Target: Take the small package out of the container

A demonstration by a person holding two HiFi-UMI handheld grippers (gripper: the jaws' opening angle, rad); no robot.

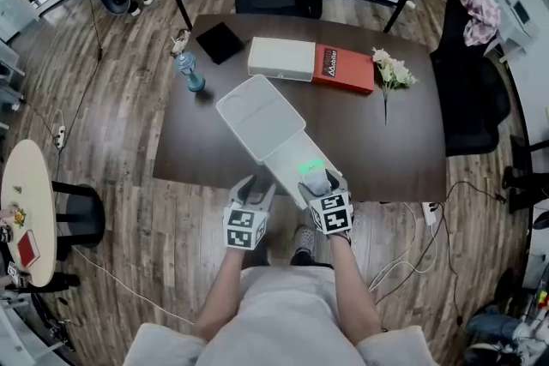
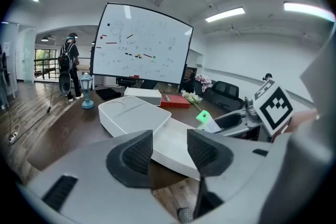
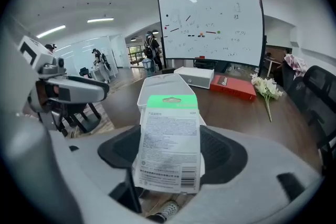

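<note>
At the lower middle of the head view we are holding the left gripper (image 1: pixel 256 189) with jaws apart and empty, beside the near end of the white container (image 1: pixel 237 95). Just right of it, the right gripper (image 1: pixel 319 184) is clamping the small package (image 3: pixel 170 139), which is seemingly lifted clear of the container, so we are judging only the setting-down as remaining.

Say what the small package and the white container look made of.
Small package: thin printed card, matte, with a green header, hang slot and barcode. Whether plastic fronts it cannot be seen. Container: probably moulded plastic, smooth satin white, with rounded corners and a pressed-in curved recess.
</note>
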